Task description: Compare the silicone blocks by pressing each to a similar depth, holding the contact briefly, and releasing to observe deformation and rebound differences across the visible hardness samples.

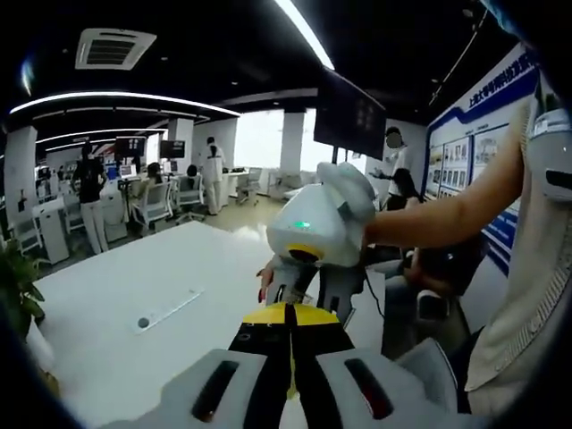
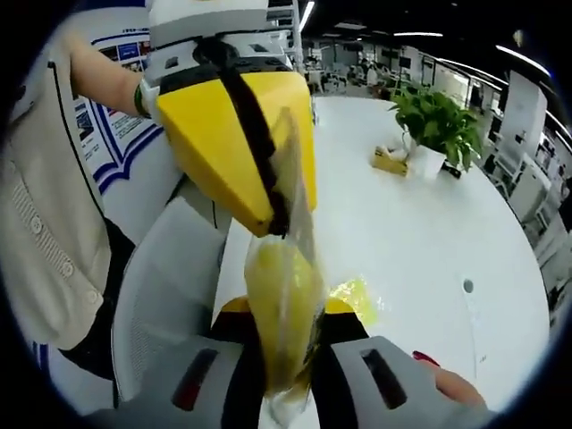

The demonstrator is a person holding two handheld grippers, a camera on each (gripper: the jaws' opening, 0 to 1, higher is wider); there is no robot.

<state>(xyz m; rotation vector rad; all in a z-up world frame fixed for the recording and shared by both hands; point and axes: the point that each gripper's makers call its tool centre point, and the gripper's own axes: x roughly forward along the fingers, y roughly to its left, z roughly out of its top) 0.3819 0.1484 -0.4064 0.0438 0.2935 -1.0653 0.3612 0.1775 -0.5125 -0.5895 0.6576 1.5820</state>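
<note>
Yellow-and-black left gripper [image 2: 277,223] pinches a clear bag [image 2: 281,295] of yellow contents above the white table [image 2: 429,232].

An open-plan office: rows of desks with chairs [image 1: 152,204], a ceiling air vent [image 1: 116,47], wall posters [image 1: 456,165], a potted plant [image 2: 435,121].
</note>
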